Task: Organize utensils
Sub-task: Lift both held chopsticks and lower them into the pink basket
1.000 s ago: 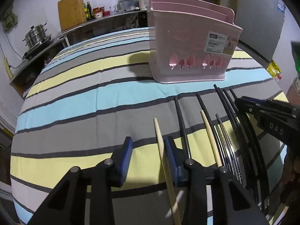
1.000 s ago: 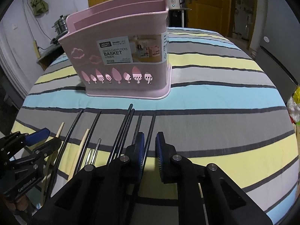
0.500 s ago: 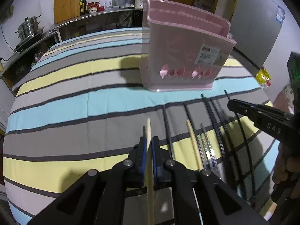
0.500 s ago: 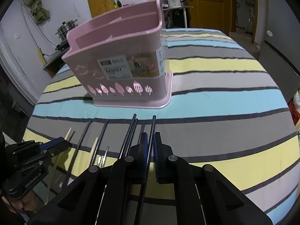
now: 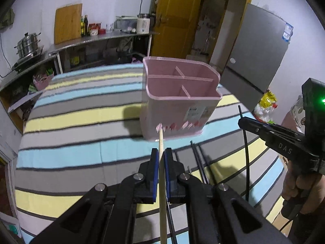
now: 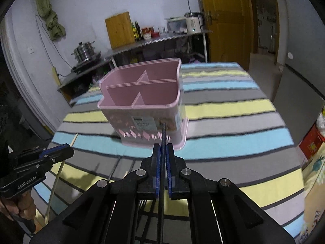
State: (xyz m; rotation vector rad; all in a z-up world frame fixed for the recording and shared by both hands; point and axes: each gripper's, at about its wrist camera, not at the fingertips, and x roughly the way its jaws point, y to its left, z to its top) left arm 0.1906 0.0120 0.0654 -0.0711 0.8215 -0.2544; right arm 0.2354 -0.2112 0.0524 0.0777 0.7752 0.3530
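My left gripper point(image 5: 159, 152) is shut on a pale wooden chopstick point(image 5: 161, 140), lifted above the striped cloth, its tip in line with the pink basket point(image 5: 180, 99). My right gripper point(image 6: 163, 147) is shut on a black chopstick point(image 6: 163, 134), also lifted, in front of the same basket point(image 6: 142, 93). The basket stands upright with several empty compartments. In the left wrist view the right gripper point(image 5: 242, 122) shows at the right with its black chopstick point(image 5: 245, 148) hanging down. In the right wrist view the left gripper point(image 6: 70, 149) shows at the left with the wooden chopstick point(image 6: 54, 181).
More black chopsticks point(image 5: 198, 162) lie on the striped tablecloth point(image 5: 81, 122) below the grippers. A steel counter point(image 5: 97, 38) with pots, bottles and a cutting board runs behind the table. A grey fridge point(image 5: 258, 57) stands to the right, a yellow door point(image 6: 221, 20) beyond.
Both grippers closed on their chopsticks, the left on a wooden one and the right on a black one, then rose off the cloth. The basket's open top has come into view.
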